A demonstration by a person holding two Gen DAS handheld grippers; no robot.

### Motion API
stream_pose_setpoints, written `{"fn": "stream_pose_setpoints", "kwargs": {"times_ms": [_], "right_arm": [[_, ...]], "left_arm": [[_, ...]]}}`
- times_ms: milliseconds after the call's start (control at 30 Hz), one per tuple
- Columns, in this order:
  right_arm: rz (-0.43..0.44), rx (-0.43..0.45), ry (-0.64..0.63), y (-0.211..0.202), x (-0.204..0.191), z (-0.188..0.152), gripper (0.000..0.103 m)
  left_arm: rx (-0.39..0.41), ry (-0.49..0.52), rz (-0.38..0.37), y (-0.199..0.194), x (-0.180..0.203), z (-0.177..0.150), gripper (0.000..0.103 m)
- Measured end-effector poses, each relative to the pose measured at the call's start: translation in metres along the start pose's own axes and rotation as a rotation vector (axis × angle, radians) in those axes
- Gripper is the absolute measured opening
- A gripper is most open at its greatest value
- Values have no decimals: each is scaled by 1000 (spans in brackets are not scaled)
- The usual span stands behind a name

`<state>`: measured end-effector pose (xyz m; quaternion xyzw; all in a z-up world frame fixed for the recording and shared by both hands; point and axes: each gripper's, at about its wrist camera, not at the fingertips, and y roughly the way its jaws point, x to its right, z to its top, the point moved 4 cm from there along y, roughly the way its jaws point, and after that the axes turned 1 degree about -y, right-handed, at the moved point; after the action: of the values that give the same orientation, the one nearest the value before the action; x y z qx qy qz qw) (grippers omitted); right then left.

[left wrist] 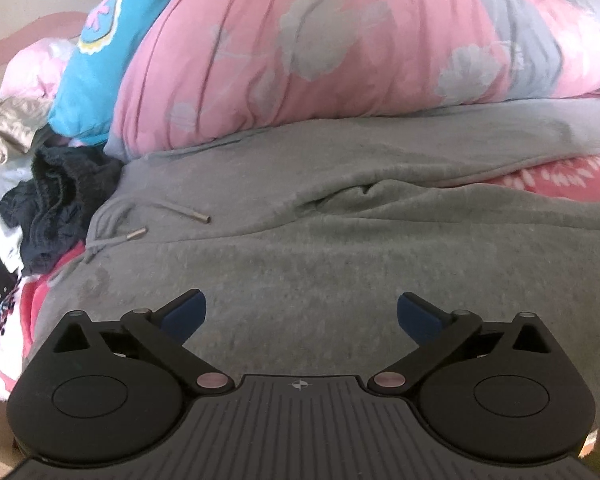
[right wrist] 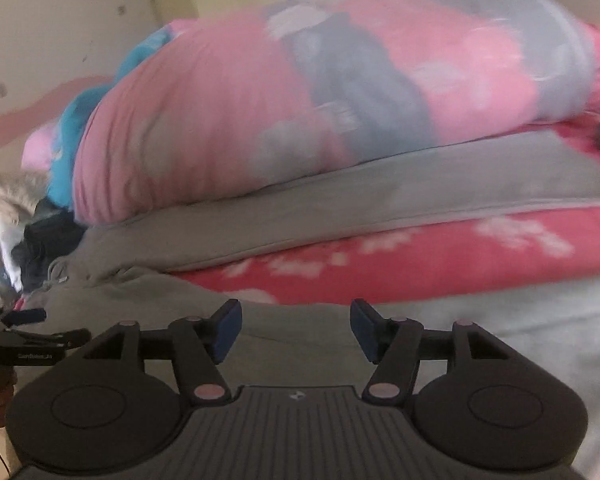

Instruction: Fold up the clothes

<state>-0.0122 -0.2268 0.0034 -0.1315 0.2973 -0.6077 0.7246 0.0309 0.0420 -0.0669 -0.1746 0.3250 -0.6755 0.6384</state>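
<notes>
A grey hooded sweatshirt lies spread on the bed, its drawstrings with metal tips at the left and one sleeve stretched along the back. My left gripper hovers over the sweatshirt's body with its jaws wide open and nothing between the blue pads. In the blurred right wrist view, the right gripper stands open over the grey sweatshirt, near its edge by the red floral sheet. The left gripper shows at that view's left edge.
A bulky pink quilt with grey flowers lies behind the sweatshirt on its sleeve. A blue cushion, a dark knitted garment and more clothes are piled at the left. A pale wall rises behind.
</notes>
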Motion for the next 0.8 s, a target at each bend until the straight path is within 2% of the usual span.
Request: {"fn": "stream_pose_setpoints", "kwargs": {"times_ms": [200,333,467,567,700,800], "right_arm": [[49,-66,-27,21,-23,-11,67],[35,-108,-24,23,-23,-25,69],[15,-113,-45,29,-26,-30,73],[17,-110,-43,34,-27,-32,80],[30,-104,-55,38,-34,-35,97],[12,-107,-105,43,-42,-38,103]], "left_arm": [[-70,-39,-1,17,-2,-6,103],[-86,-92,-24,21,-8,-8,103],[-105,-122,-38,22,-10,-10,103],[-116,-125,-31,22,-9,-9,103],[-132,-140,-20,24,-10,-8,103],[-133,-148,-16,23,-10,-10,103]]}}
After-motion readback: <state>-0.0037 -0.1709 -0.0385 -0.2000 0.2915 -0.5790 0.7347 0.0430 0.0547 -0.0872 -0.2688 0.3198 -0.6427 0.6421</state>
